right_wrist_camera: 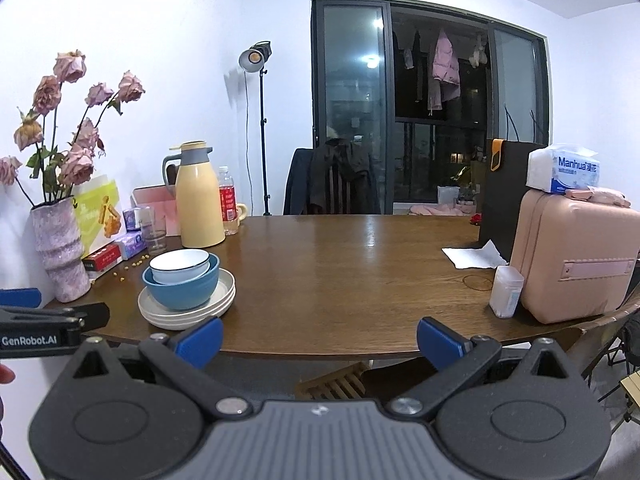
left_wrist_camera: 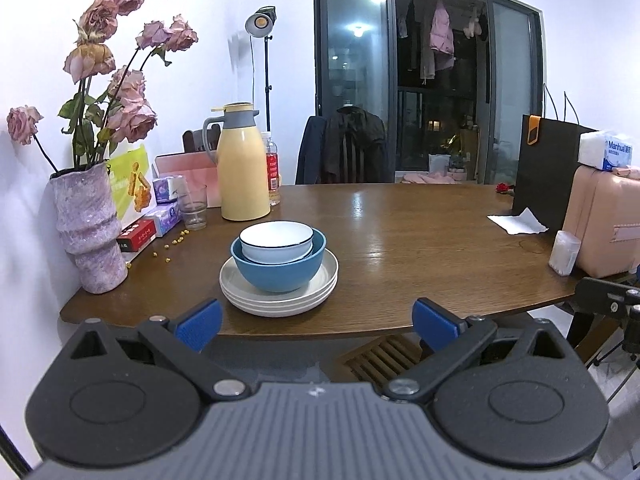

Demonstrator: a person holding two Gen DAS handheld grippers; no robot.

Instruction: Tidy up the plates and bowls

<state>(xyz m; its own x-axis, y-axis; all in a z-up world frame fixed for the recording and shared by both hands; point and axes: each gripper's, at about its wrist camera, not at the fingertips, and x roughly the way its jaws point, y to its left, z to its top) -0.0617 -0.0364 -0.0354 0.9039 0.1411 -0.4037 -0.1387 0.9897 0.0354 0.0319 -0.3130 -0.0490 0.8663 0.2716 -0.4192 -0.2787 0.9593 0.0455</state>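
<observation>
A white bowl with a dark rim [left_wrist_camera: 276,240] [right_wrist_camera: 180,266] nests inside a blue bowl [left_wrist_camera: 279,268] [right_wrist_camera: 182,290], which sits on a short stack of white plates [left_wrist_camera: 316,294] [right_wrist_camera: 216,304] near the front edge of the brown wooden table [left_wrist_camera: 400,240] [right_wrist_camera: 340,272]. My left gripper [left_wrist_camera: 316,326] hangs open just off the table's front edge, in front of the stack, holding nothing. My right gripper [right_wrist_camera: 319,342] is open too, off the front edge and to the right of the stack, with nothing between its blue pads. The left gripper's side shows at the left edge of the right wrist view.
A pink vase of dried roses [left_wrist_camera: 90,232] [right_wrist_camera: 58,252], tissue packs, a glass [left_wrist_camera: 193,208] and a yellow thermos [left_wrist_camera: 242,168] [right_wrist_camera: 199,200] crowd the table's left back. On the right stand a pink case [right_wrist_camera: 572,256], a white container [right_wrist_camera: 506,292], a napkin [left_wrist_camera: 518,222] and a black bag. A chair with a jacket stands behind.
</observation>
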